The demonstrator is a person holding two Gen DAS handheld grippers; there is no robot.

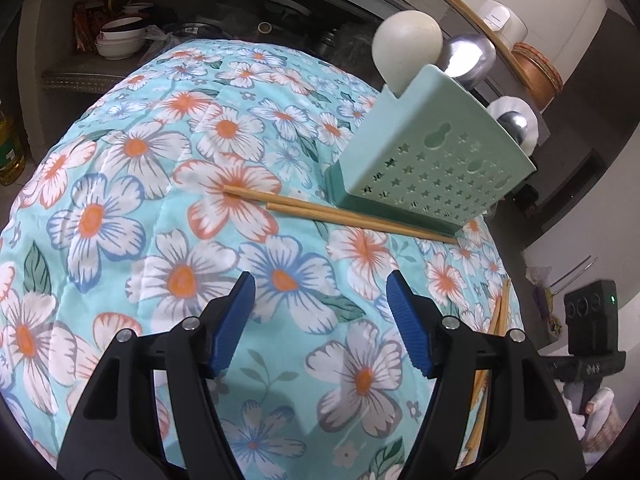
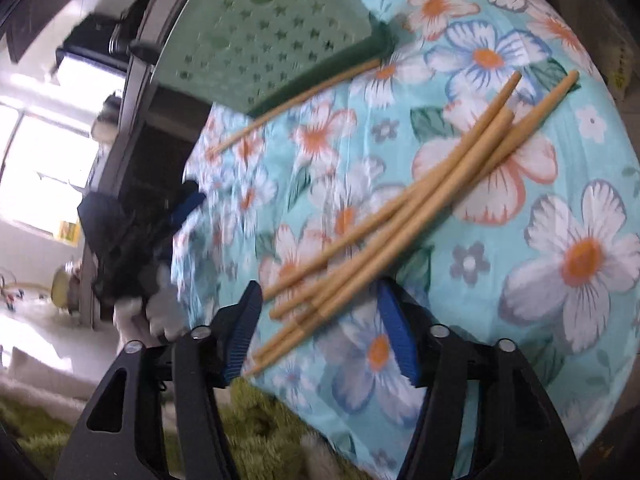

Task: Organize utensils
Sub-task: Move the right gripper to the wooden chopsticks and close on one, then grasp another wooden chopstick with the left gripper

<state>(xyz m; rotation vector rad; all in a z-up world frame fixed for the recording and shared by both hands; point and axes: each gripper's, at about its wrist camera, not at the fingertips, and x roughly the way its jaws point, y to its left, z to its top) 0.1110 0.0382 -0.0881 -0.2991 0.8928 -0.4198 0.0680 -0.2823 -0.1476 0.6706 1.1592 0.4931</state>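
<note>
Right gripper (image 2: 318, 330) spread, astride near ends of chopsticks (image 2: 400, 208); long axis runs away toward holder (image 2: 260, 36).

One mint-green utensil holder (image 1: 432, 168) stands on the floral cloth (image 1: 160, 200). Four rounded ladle or spoon heads rise from it: two pale (image 1: 406, 46) and two of shiny metal (image 1: 468, 58). Two wooden chopsticks (image 1: 320, 210) lie side by side against the holder's base. A loose bundle of chopsticks (image 2: 400, 208) lies apart, four or five; the blur hides the exact count.
</note>
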